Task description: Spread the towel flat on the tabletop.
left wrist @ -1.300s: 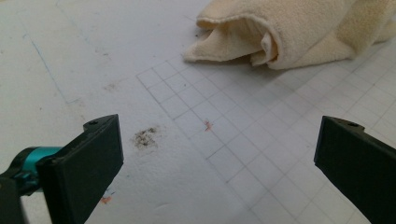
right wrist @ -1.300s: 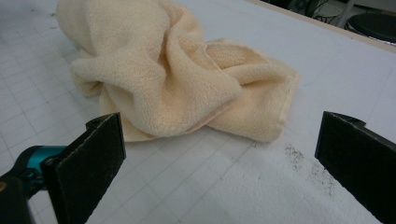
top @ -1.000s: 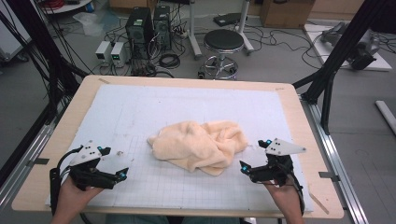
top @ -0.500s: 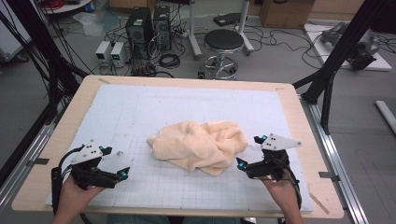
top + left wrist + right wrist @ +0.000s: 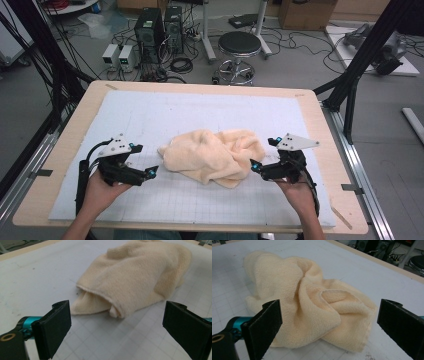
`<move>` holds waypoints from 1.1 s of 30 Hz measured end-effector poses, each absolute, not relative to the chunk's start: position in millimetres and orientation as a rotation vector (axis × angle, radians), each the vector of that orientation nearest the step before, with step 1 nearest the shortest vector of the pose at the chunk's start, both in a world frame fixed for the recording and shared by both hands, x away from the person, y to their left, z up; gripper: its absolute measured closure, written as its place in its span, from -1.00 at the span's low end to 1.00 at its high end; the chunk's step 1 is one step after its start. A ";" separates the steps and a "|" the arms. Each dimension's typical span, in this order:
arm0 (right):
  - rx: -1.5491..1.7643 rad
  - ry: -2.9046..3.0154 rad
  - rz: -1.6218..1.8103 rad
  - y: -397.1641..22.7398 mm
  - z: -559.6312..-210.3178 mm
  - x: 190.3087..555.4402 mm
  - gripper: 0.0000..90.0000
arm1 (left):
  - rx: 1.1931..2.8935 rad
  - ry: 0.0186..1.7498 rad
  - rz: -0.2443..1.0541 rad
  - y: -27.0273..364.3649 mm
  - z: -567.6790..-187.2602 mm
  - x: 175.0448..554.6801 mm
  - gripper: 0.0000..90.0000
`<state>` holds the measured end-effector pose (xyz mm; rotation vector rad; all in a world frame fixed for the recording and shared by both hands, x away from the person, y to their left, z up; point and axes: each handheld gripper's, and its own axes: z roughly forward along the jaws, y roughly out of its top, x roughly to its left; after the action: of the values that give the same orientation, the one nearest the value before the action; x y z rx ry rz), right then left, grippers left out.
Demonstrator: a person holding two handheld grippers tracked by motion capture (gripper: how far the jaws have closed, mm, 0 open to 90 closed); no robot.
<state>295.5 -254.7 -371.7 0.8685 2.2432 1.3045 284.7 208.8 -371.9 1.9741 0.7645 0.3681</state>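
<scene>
A crumpled cream towel (image 5: 212,156) lies in a loose heap near the middle of the white gridded mat (image 5: 150,112) that covers the wooden table (image 5: 320,117). All places here are given from the towel.

The left gripper (image 5: 150,172) sits just off the towel's left edge, close to it but apart, tips pointing at the cloth. Its jaws stand wide, have just been closing a little, and nothing is between them; in the left gripper view the towel's folded hem (image 5: 100,293) lies ahead of the gap, over bare mat.

The right gripper (image 5: 256,166) is at the towel's right edge, its tips right by the cloth; whether they touch it cannot be told. Its jaws also stand wide, and in the right gripper view the towel's rumpled folds (image 5: 317,305) lie low between and beyond the two pads, not pinched.

A round stool (image 5: 239,45) stands on the floor well beyond the towel, past the table's far edge
</scene>
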 end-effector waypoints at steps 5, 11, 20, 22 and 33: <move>0.871 2.237 1.325 -252.4 -366.2 302.7 -0.87 | 1.912 0.751 0.347 198.2 -366.8 295.6 -0.72; 0.833 2.310 1.322 -237.9 -370.1 314.6 -0.60 | 1.871 0.787 0.260 186.4 -372.9 312.7 -0.52; 0.757 2.447 1.255 -216.5 -398.9 325.0 0.13 | 2.011 0.744 0.254 157.6 -392.3 324.3 -0.36; 0.743 2.464 1.239 -215.0 -402.0 326.0 0.19 | 2.031 0.769 0.218 155.1 -397.6 329.4 -0.36; 0.658 2.602 1.120 -195.9 -418.3 327.5 0.78 | 2.114 0.757 0.223 151.2 -407.6 332.2 0.51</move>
<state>327.5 -195.9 -418.3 0.6585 2.6022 1.1205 332.2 151.2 -407.6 2.1137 0.7565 0.2232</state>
